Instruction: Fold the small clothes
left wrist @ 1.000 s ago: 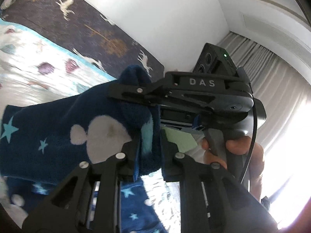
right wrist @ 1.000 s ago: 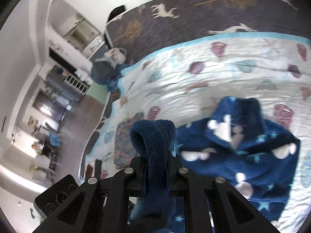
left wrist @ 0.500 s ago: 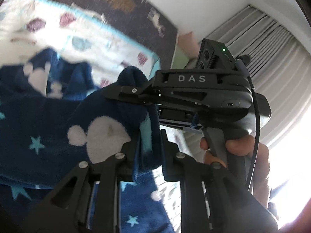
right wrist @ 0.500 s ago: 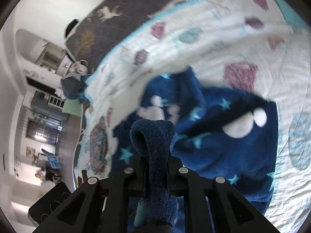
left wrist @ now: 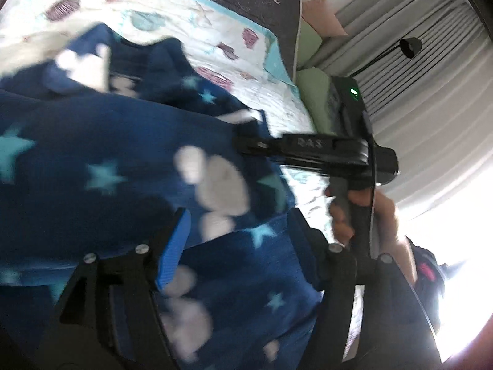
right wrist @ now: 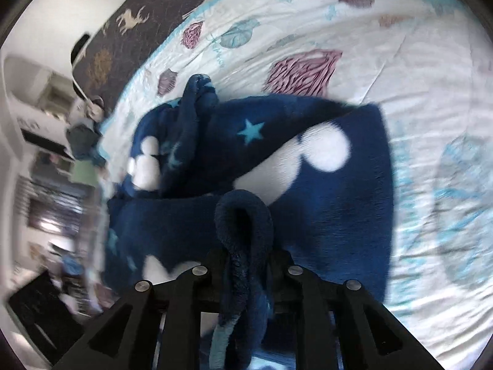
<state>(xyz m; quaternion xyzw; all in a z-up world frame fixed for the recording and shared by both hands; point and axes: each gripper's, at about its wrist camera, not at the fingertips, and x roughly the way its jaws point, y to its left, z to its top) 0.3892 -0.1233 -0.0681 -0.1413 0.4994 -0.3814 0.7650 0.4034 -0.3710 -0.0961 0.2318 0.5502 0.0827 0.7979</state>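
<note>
Gaping left gripper (left wrist: 237, 231) jaws just opened over fleece (left wrist: 123, 154); right gripper (right wrist: 246, 265) pinches it.

Left wrist view close above navy fleece garment (left wrist: 123, 154), facing curtains, right wrist view steeply down, both sharing quilt (right wrist: 416, 61)

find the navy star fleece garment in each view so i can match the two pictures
Left wrist: the navy fleece garment fills the left and centre, spreading under the open left tongs.
Right wrist: it lies across the middle, with a fold of it standing between the right tongs.
Shared landmark: the white seashell quilt beneath it, at upper centre from the left wrist.
</note>
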